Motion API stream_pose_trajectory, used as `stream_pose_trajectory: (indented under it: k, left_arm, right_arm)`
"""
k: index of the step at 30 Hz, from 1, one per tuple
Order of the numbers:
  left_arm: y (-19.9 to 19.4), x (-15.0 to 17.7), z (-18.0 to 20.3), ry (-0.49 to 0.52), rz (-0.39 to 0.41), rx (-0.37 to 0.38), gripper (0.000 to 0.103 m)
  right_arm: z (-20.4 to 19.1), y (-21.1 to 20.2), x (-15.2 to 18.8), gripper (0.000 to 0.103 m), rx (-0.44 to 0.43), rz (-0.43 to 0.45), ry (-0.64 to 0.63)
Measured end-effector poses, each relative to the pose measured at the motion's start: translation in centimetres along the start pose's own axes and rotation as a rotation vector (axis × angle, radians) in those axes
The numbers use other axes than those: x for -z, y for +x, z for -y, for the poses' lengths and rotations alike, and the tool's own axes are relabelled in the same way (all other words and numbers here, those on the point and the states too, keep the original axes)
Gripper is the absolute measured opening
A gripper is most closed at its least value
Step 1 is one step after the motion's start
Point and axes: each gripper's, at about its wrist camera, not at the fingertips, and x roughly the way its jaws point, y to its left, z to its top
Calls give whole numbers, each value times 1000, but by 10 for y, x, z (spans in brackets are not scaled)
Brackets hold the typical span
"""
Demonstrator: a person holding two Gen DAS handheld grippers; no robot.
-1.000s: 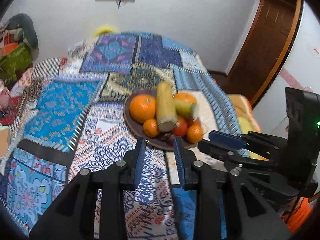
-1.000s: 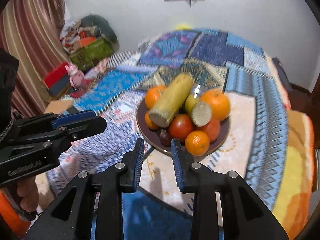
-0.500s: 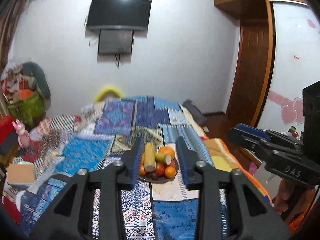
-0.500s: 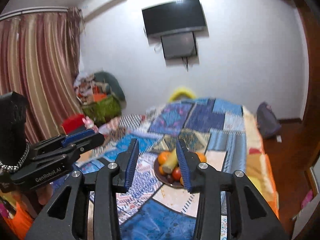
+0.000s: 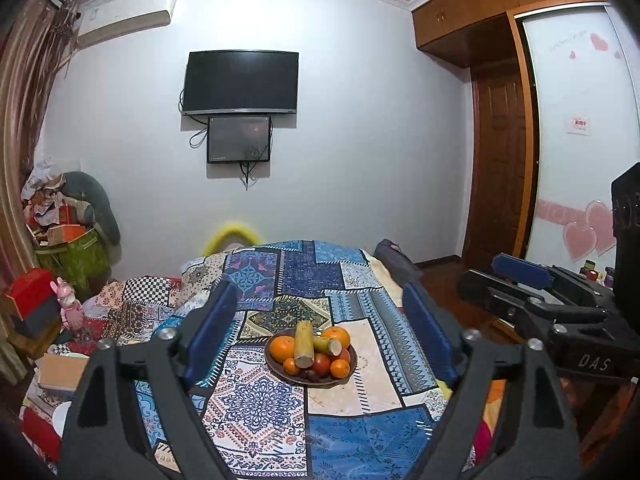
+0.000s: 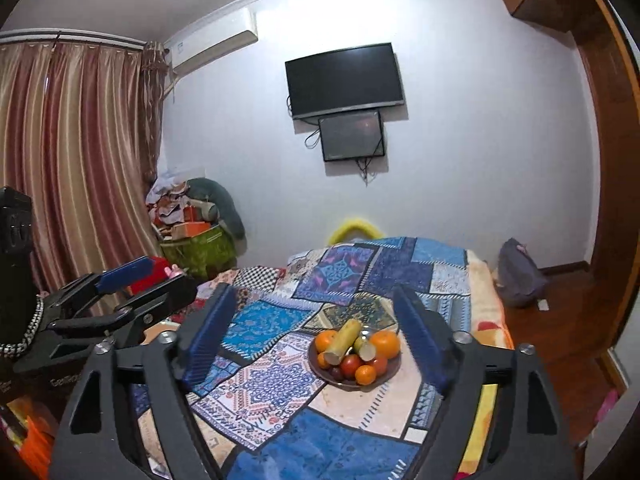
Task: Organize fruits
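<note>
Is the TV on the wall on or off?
Off, as far as the frames show: the TV has a uniformly dark screen in both wrist views, and the smaller screen below it is dark as well.

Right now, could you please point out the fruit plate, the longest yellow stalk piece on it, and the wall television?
fruit plate (image 5: 320,381), left wrist view, on its near brown rim.
longest yellow stalk piece (image 5: 303,342), left wrist view, mid-length of its side.
wall television (image 5: 240,82), left wrist view, centre of the dark screen.

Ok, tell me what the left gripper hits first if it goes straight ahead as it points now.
Probably the fruit plate on the patchwork blanket: it lies between the opening, empty jaws of the left gripper. Depth is unclear; nothing shows in between.
</note>
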Motion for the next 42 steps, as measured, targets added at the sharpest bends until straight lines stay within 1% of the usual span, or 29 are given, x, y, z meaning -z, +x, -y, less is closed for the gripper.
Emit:
stream_pose_trajectory:
  k: [5,8,13,18,42]
  left_arm:
    - [-7,1,-2,-18,13,-7,96]
    - [-10,1,-3,-24,24,-16,99]
    - [-15,1,-7,-34,40,-30,103]
    - [-16,3,-6,-28,47,-45,103]
    - [-15,6,-8,-23,40,-60,103]
  right_arm:
    - [0,-7,0,99,25,25,12]
    - [0,-10,-1,103,40,35,7]
    - [-2,-12,-1,103,41,40,-3]
    - [-3,-13,1,103,39,38,-6]
    - [-7,-16,1,103,38,44,-9]
